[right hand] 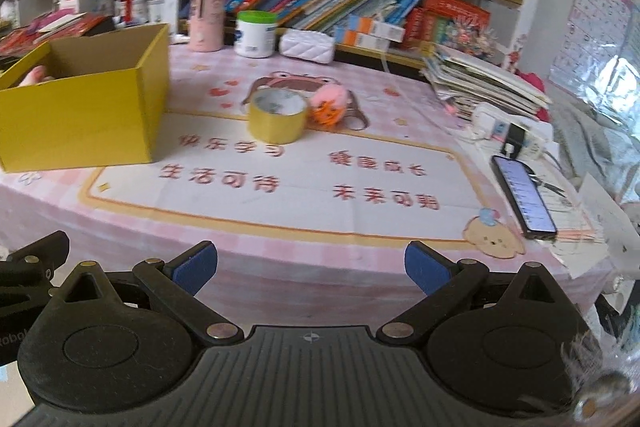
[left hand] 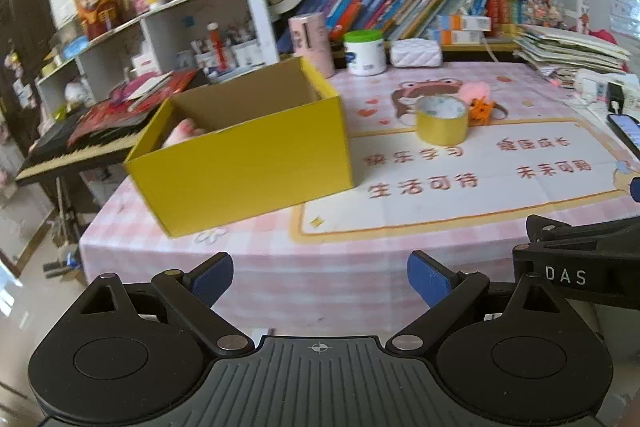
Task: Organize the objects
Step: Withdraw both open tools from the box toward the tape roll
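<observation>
While the yellow tape roll (right hand: pixel 277 120) stands on end mid-table on the printed mat (right hand: pixel 280 203), just right of the open yellow box (right hand: pixel 80 115), a small pink-and-orange plush charm (right hand: pixel 330 107) sits touching or just behind it. Box already holds something pink (left hand: pixel 182 131); identity unclear, mostly hidden by the wall. Left gripper (left hand: pixel 320 281) and right gripper (right hand: pixel 310 267) both hover off the near table edge, jaws wide, empty. Judged step: approach for next pick. Next move calls for reaching forward to straddle the roll's wall, then carrying it into the box.
</observation>
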The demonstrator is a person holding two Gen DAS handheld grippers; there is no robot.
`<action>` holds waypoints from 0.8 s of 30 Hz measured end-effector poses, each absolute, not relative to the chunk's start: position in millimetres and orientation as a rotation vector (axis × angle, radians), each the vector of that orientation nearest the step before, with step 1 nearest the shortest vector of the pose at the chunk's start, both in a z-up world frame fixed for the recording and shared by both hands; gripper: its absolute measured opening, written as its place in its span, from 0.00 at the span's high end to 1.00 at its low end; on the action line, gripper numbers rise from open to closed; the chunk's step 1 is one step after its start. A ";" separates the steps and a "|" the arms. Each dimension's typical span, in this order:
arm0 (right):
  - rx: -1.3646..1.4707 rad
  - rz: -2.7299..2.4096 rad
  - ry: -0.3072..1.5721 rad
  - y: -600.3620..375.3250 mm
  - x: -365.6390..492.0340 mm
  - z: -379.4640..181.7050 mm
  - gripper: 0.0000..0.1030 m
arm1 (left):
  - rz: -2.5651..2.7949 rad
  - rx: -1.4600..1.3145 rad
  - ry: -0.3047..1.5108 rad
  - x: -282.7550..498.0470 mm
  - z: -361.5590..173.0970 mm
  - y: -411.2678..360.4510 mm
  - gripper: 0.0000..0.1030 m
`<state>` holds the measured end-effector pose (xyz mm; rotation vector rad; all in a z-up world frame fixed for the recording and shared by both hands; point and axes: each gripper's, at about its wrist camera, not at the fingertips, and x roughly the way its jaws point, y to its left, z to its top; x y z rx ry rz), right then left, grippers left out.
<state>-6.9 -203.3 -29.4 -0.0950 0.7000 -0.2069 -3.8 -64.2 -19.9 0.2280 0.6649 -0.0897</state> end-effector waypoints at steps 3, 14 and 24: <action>-0.079 -0.231 0.699 -215.4 -1.6 -26.9 0.02 | -0.112 0.237 0.658 1.8 -18.8 -73.6 0.07; -0.081 -0.210 0.695 -229.6 26.0 -25.8 0.01 | -0.096 0.229 0.655 25.2 -16.4 -88.6 0.07; -0.083 -0.168 0.693 -249.5 68.2 -22.7 0.01 | -0.059 0.217 0.651 56.5 -12.5 -107.7 0.07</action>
